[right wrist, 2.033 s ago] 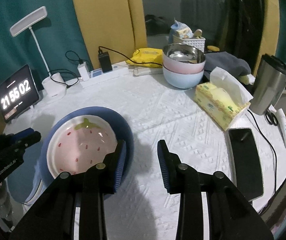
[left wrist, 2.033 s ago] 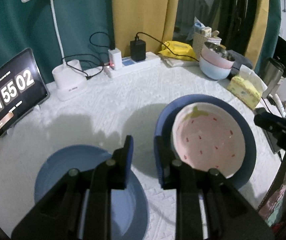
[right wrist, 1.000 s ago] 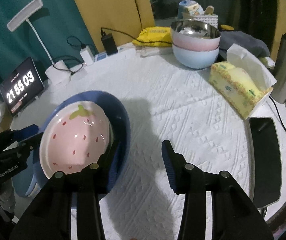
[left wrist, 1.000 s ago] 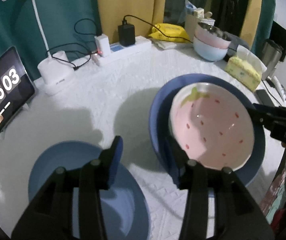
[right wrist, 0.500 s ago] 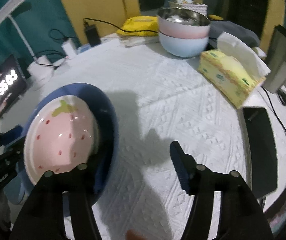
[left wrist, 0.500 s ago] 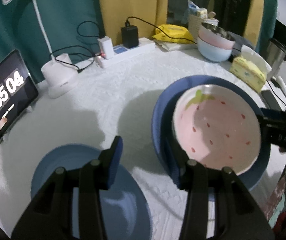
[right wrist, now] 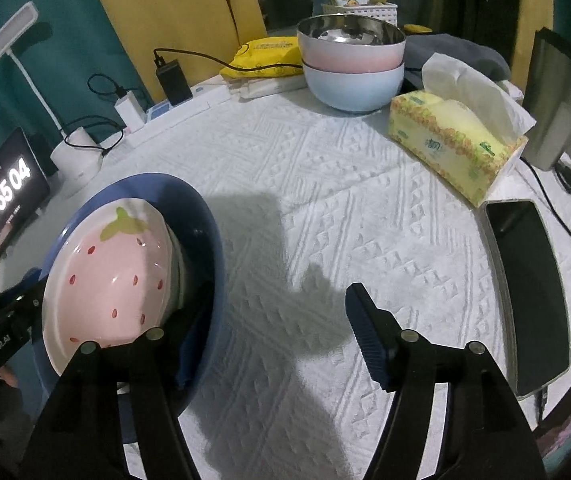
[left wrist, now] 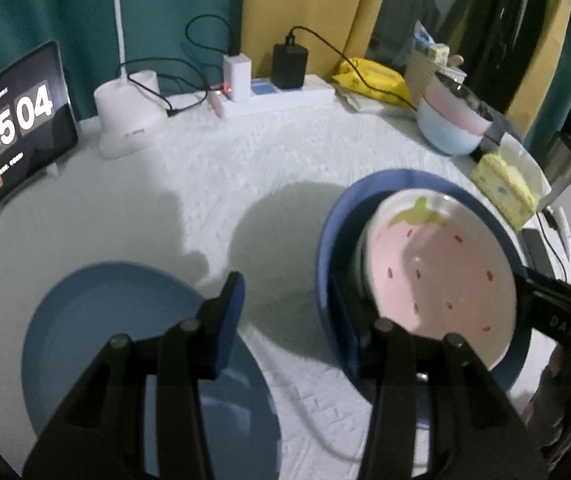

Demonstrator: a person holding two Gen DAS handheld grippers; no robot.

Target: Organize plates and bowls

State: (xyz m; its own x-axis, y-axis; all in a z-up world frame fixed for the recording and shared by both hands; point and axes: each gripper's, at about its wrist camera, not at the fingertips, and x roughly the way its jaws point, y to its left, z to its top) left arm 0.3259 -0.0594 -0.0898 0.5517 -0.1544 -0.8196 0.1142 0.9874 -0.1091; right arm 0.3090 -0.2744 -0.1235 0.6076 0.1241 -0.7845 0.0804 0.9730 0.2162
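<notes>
A deep blue bowl point(left wrist: 337, 232) point(right wrist: 201, 208) sits on the white cloth with a pink strawberry bowl point(left wrist: 437, 272) point(right wrist: 113, 272) leaning tilted inside it. My left gripper point(left wrist: 285, 316) is open over the bowl's left rim. Its right finger is at the rim and its left finger is clear of it, above a flat blue plate point(left wrist: 105, 340). My right gripper point(right wrist: 279, 320) is opening. Its left finger is inside the blue bowl beside the strawberry bowl and its right finger stands well outside, so the pads do not press the rim.
Stacked bowls point(right wrist: 351, 64), steel in pink in pale blue, stand at the back. A tissue box point(right wrist: 453, 144), a phone point(right wrist: 529, 288) and a steel mug point(right wrist: 557, 92) are on the right. At the back left are a clock tablet point(left wrist: 9, 124), a lamp base point(left wrist: 129, 120) and a power strip point(left wrist: 277, 96).
My right gripper's jaws have spread much wider, and its left finger now reaches into the blue bowl. The left gripper has rolled a little and kept the same gap.
</notes>
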